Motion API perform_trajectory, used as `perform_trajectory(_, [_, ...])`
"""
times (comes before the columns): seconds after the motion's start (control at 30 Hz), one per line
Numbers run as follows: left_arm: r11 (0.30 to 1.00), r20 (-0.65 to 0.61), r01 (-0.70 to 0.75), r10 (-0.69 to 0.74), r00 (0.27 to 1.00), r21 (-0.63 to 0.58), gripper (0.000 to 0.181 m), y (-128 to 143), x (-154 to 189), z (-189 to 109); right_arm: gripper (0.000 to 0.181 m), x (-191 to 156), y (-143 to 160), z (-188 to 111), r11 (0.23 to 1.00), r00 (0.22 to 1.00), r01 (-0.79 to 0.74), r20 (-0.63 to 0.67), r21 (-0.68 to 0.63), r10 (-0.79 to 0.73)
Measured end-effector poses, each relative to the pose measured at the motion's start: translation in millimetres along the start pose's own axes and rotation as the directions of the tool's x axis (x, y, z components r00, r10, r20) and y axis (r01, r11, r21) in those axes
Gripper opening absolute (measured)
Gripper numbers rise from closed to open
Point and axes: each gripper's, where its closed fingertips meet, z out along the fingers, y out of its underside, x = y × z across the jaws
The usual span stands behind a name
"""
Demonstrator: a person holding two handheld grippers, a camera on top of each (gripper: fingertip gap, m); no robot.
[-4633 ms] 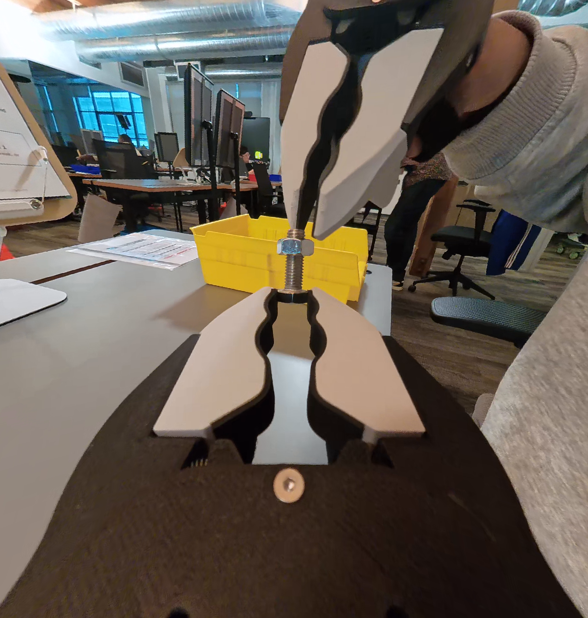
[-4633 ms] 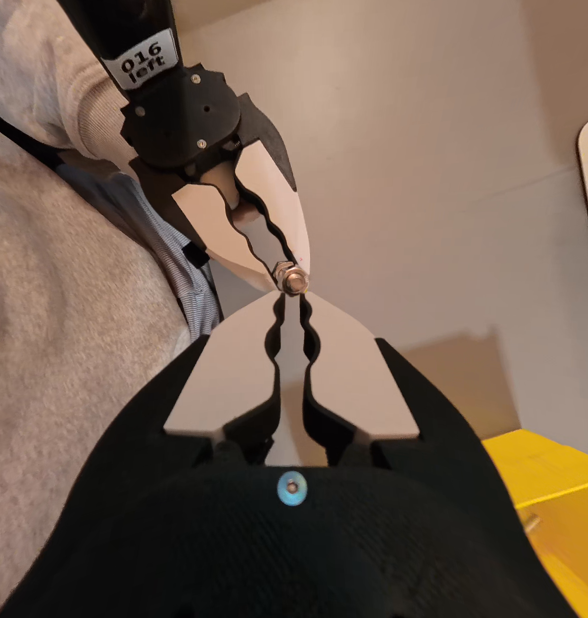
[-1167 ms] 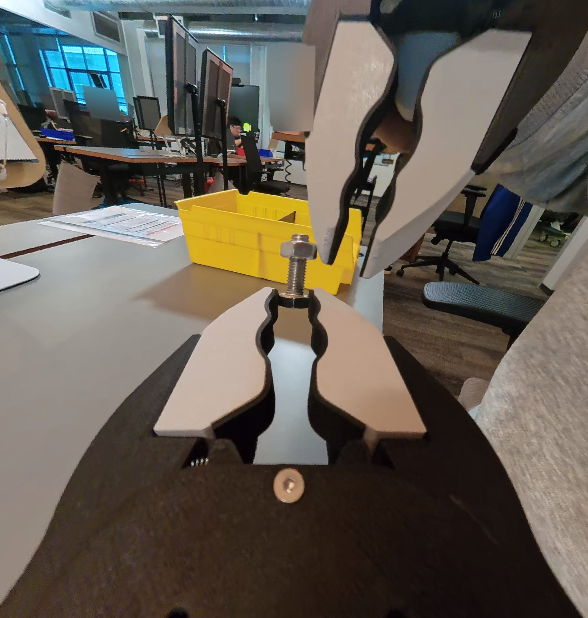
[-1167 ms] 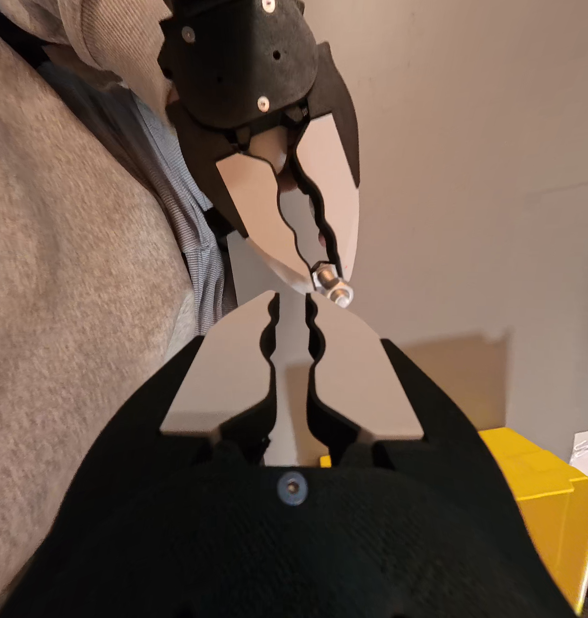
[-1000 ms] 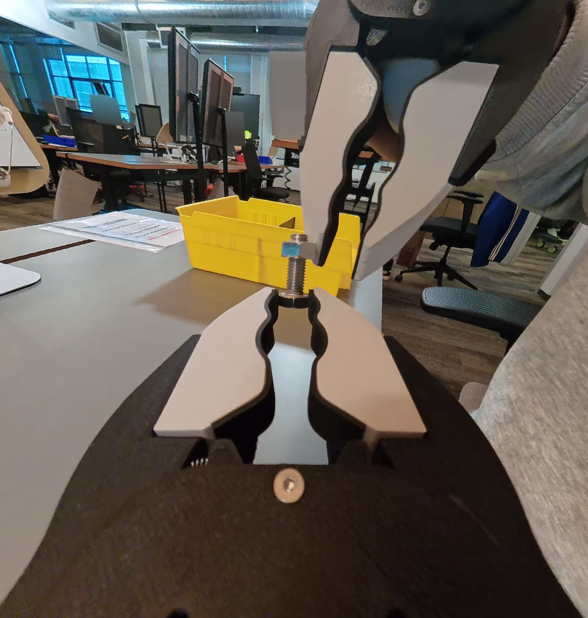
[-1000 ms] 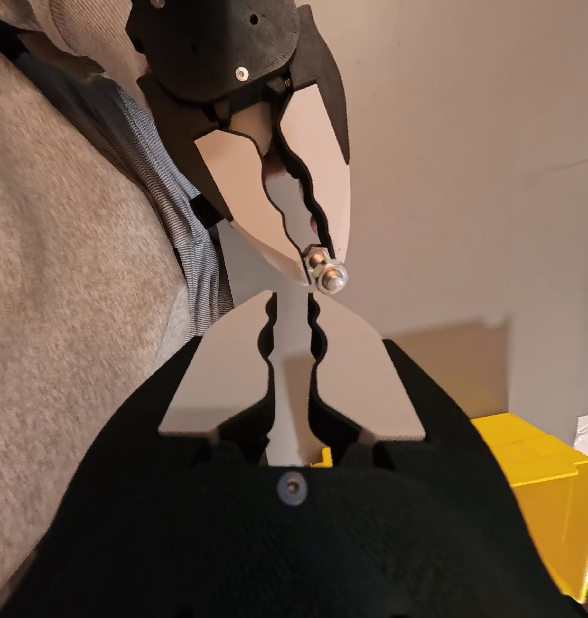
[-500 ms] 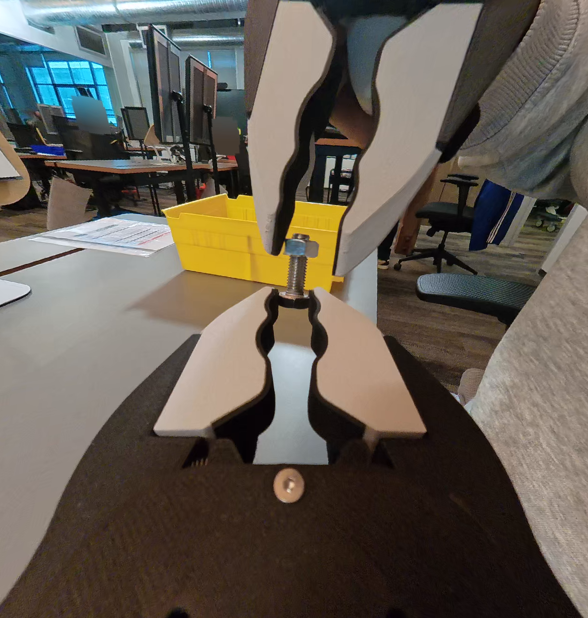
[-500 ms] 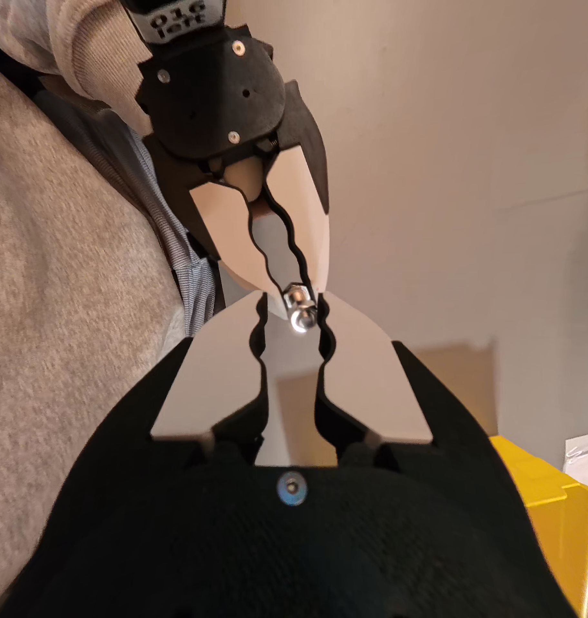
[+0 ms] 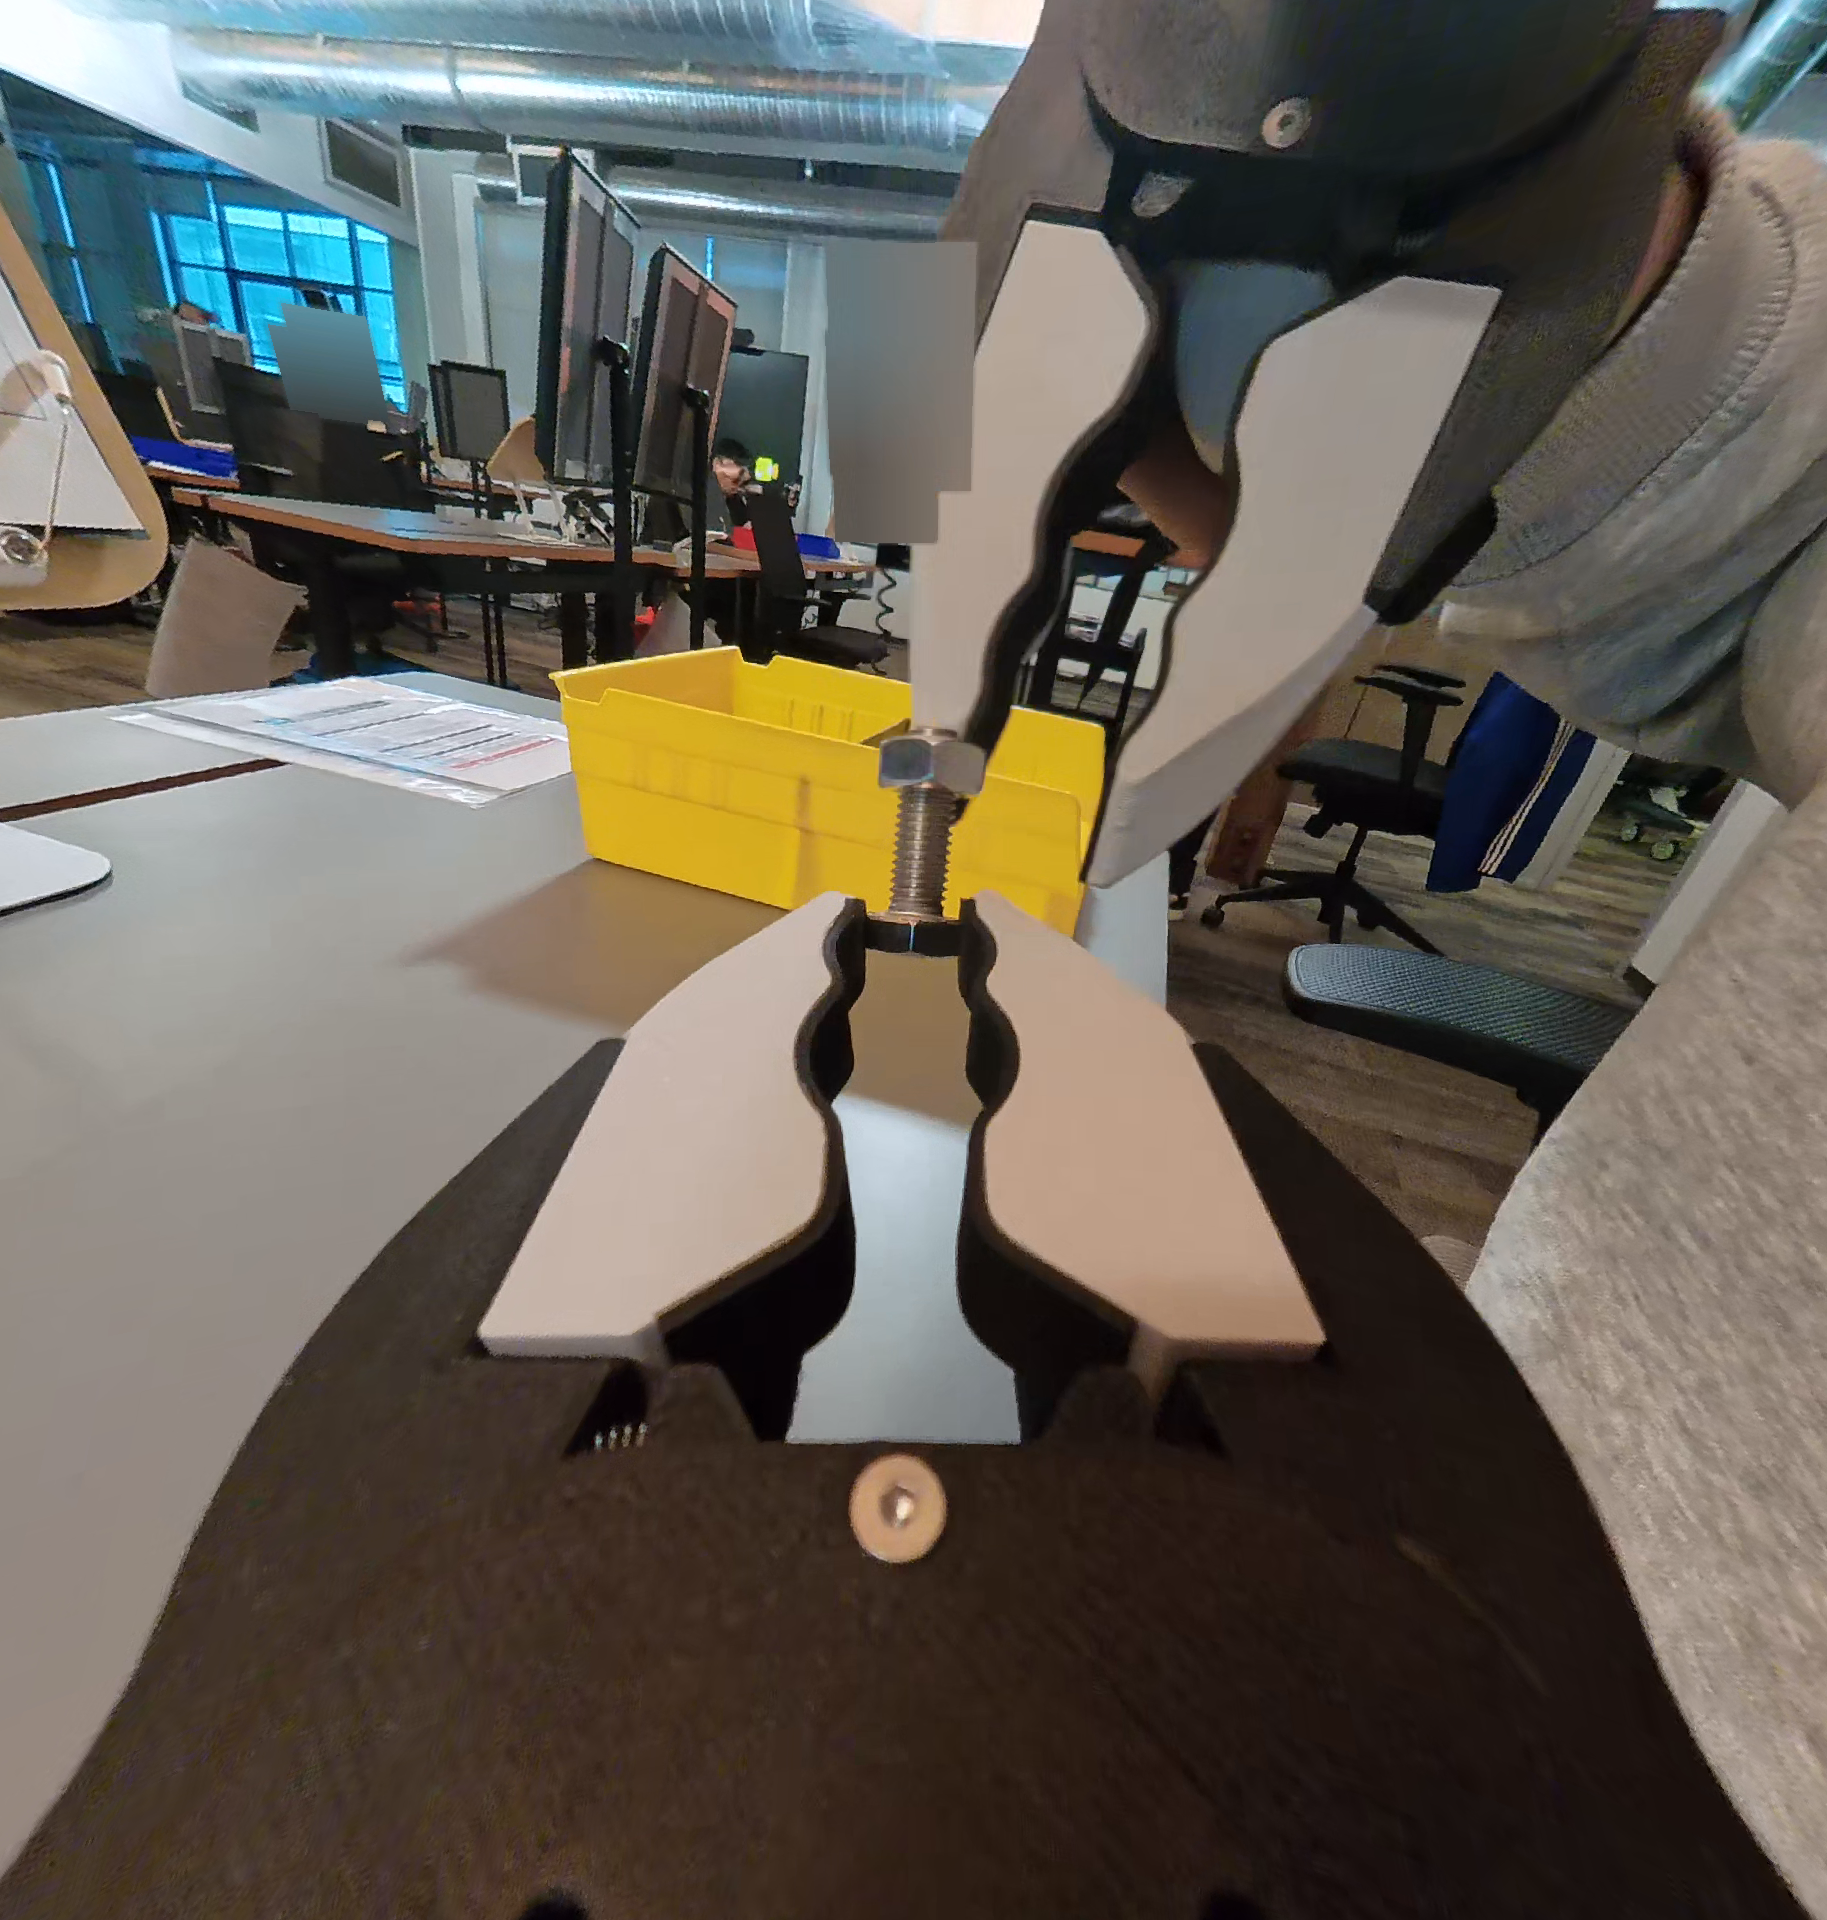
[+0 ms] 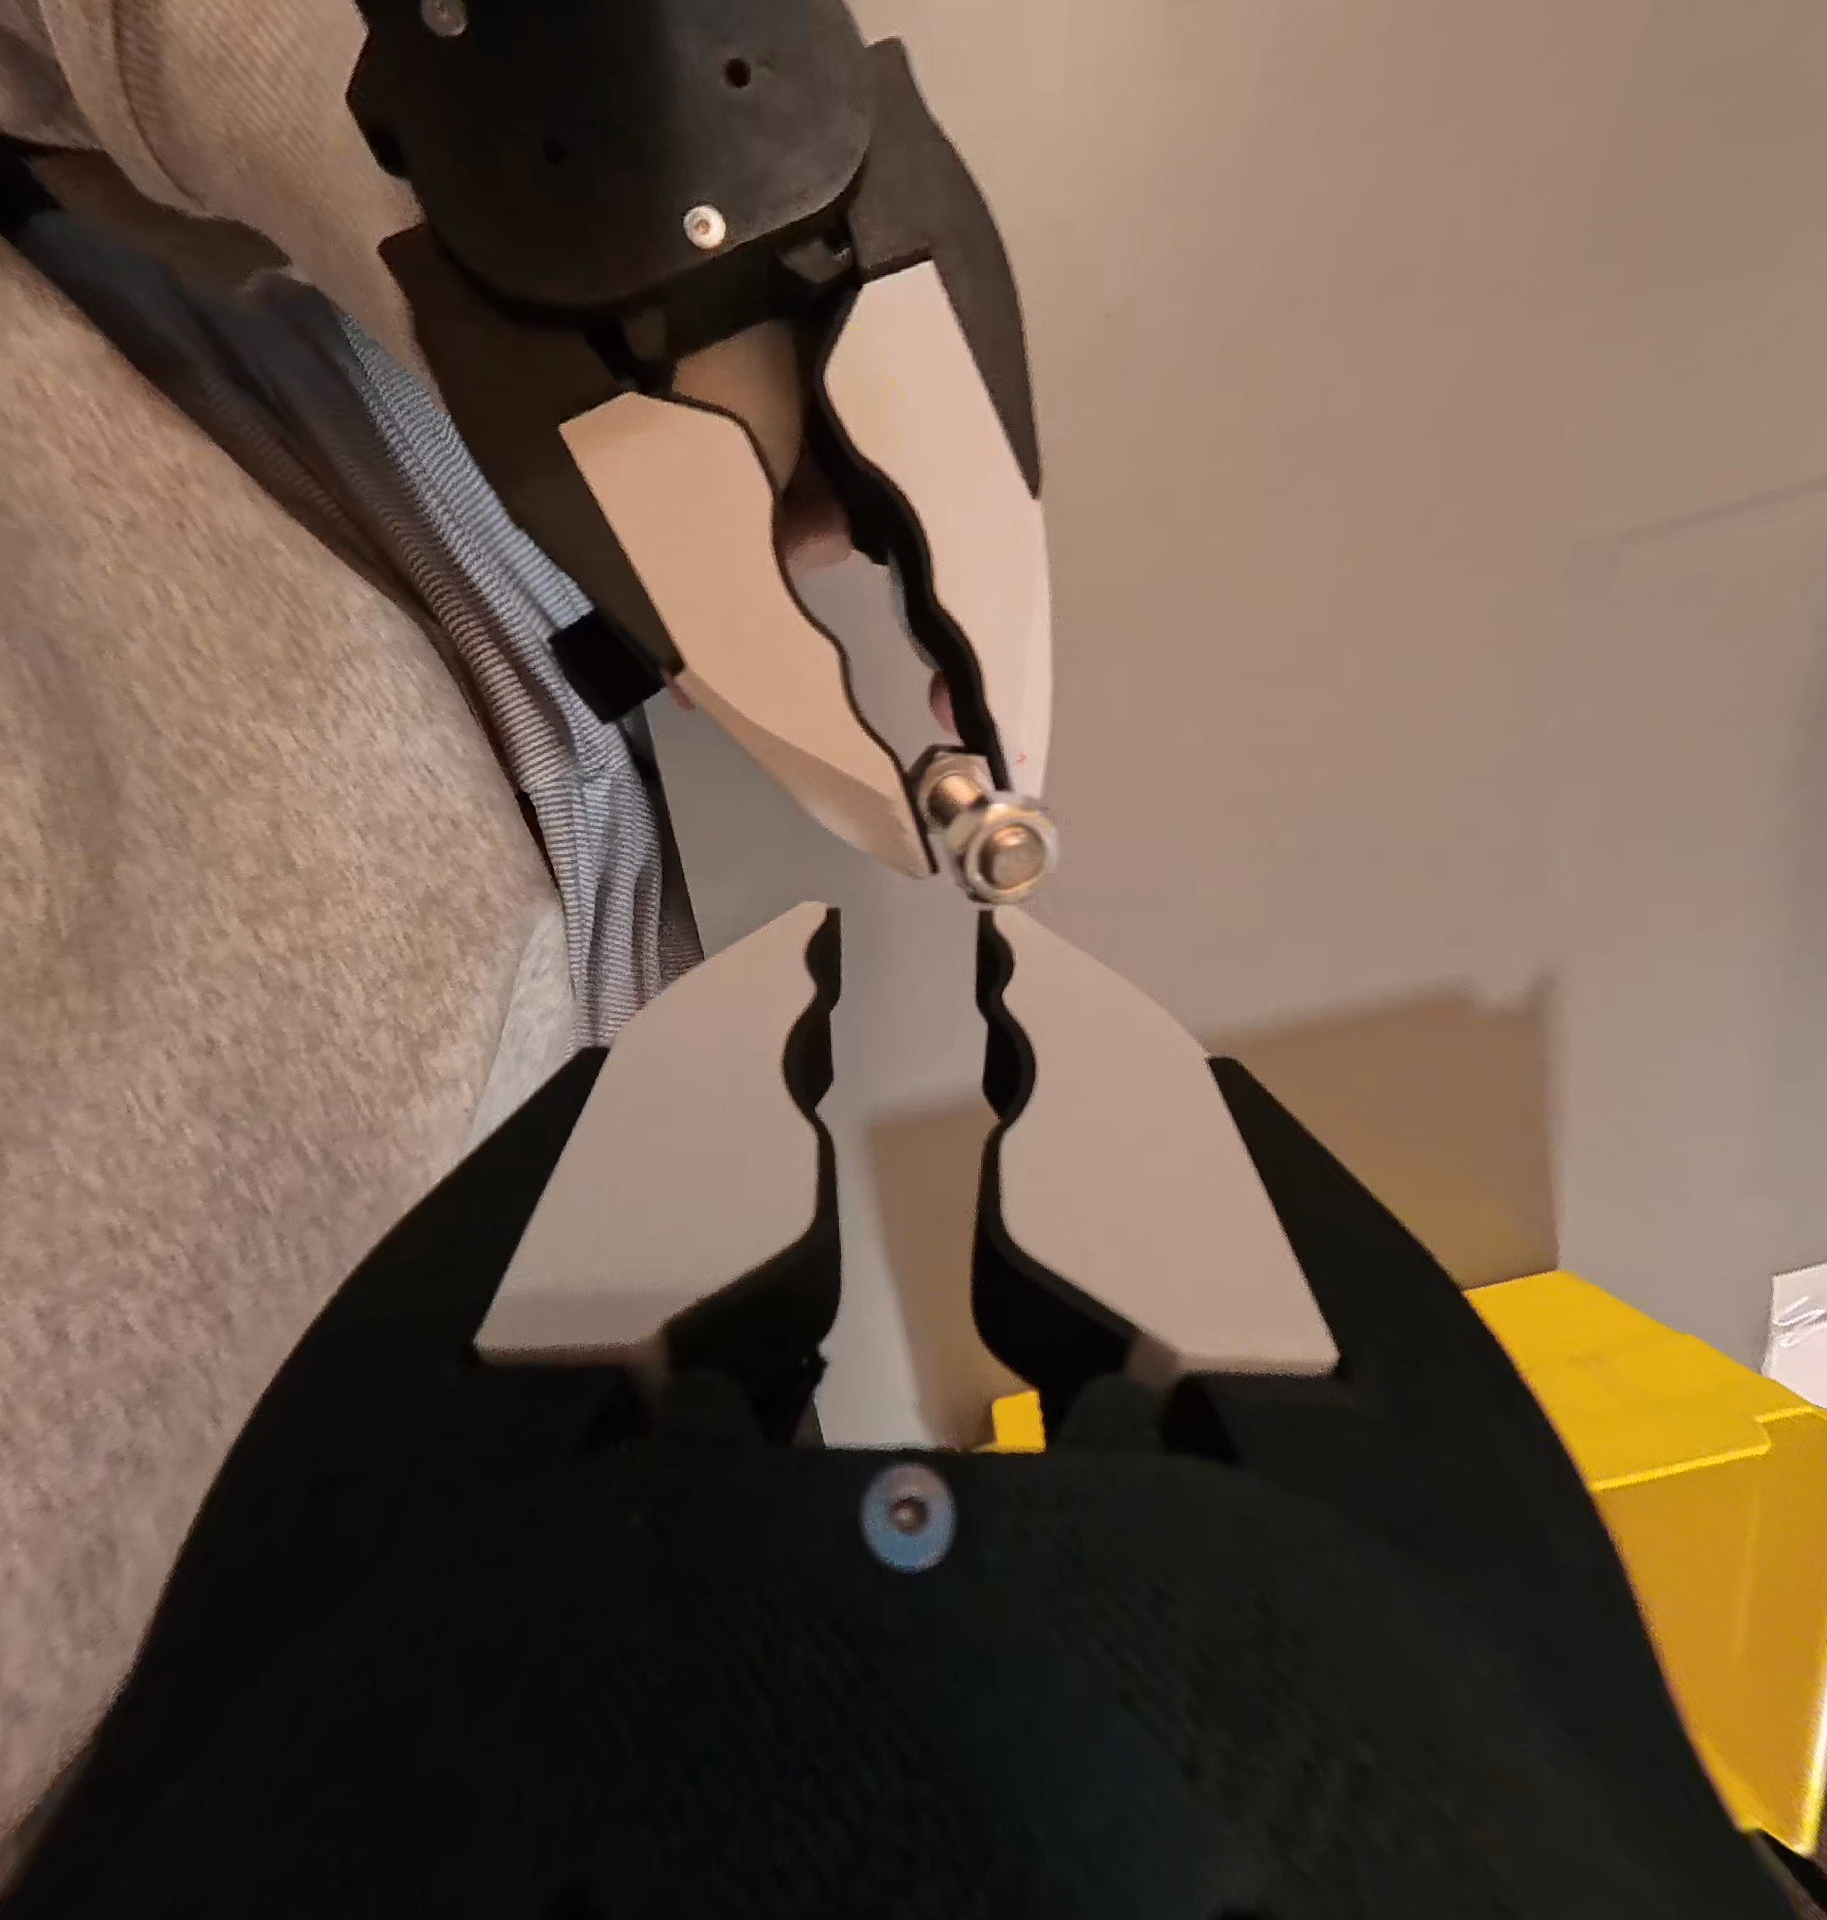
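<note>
Tabletop (image 9: 265,1039): grey, matte, in an open office with exposed ceiling ducts.
Paper sheet (image 9: 369,727): one, at the far edge.
Bin (image 9: 743,800): one, yellow, by the far right corner.
Monitors (image 9: 628,364): two, on desks behind.
Bolt (image 9: 917,862): one, upright, above the tabletop's right edge.
Nut (image 9: 930,762): one, threaded at its top.
Left gripper (image 9: 914,920): fingers clamped on the bolt head.
Right gripper (image 10: 909,914): fingers apart, one tip touching the nut.

There are 2 grippers, 1 bolt (image 9: 917,847), 1 nut (image 9: 930,762), 1 yellow bin (image 9: 743,790) and 1 tabletop (image 9: 265,987).
</note>
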Motion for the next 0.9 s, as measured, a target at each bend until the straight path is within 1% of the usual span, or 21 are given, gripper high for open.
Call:
perform_trajectory(0.03, [1.0,-0.009,-0.003,0.003,1.0,0.002,0.018,0,2,0,0.027,2,-1,-1,1.0,1.0,-0.007,-0.006,0.009,0.007])
perform_trajectory(0.3, [0.997,-0.028,-0.069,0.068,0.997,-0.03,0.018,6,11,4,0.029,-3,-13,-1,0.997,1.0,0.029,-0.004,0.073,-0.029])
perform_trajectory(0.43, [0.999,-0.024,-0.047,0.047,0.999,-0.026,0.018,7,9,3,0.021,-10,-19,-2,0.994,0.998,0.058,0.011,0.092,-0.059])
perform_trajectory(0.6, [1.0,-0.008,-0.02,0.02,1.0,-0.011,0.018,4,3,1,0.014,-11,-18,-5,0.995,0.997,0.069,0.014,0.072,-0.07])
perform_trajectory(0.73, [1.0,0.005,-0.017,0.017,1.0,0.008,0.018,0,0,0,0.007,-7,-11,-7,0.998,0.999,0.044,0.017,0.048,-0.045])
perform_trajectory(0.9, [0.999,-0.002,-0.007,0.007,1.0,0.042,0.018,-5,1,-2,0.01,1,-4,-6,1.0,1.0,0.013,0.0,0.023,-0.013])
